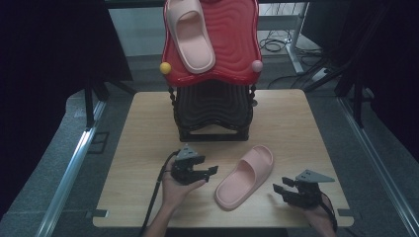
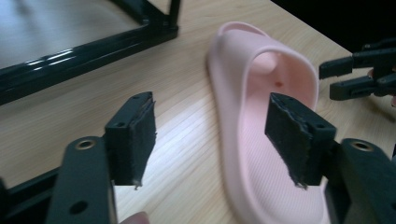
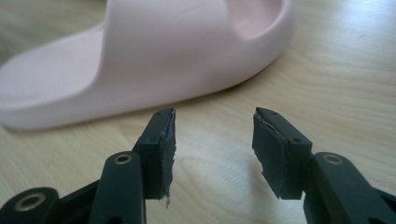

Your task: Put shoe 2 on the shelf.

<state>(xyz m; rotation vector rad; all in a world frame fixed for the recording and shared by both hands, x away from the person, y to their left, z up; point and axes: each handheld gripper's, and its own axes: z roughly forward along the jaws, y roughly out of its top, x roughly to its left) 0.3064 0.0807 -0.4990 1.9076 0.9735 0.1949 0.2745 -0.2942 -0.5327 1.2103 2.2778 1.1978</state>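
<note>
Slipper (image 1: 245, 176) lies on wooden table (image 1: 291, 123) before black rack (image 1: 213, 111).

Light wood-grain table (image 1: 291, 118), square-cornered, standing on a grey floor (image 1: 59, 158) between metal rails. On it, toward the far edge at centre: one black rack (image 1: 213, 116) with a wavy red tray (image 1: 232, 39) on top, the tray carrying a pink slipper (image 1: 190, 34). On the bare tabletop nearer the front, right of centre: a second pink slipper (image 1: 245, 176), lying sole-down and angled, apart from the rack.
</note>
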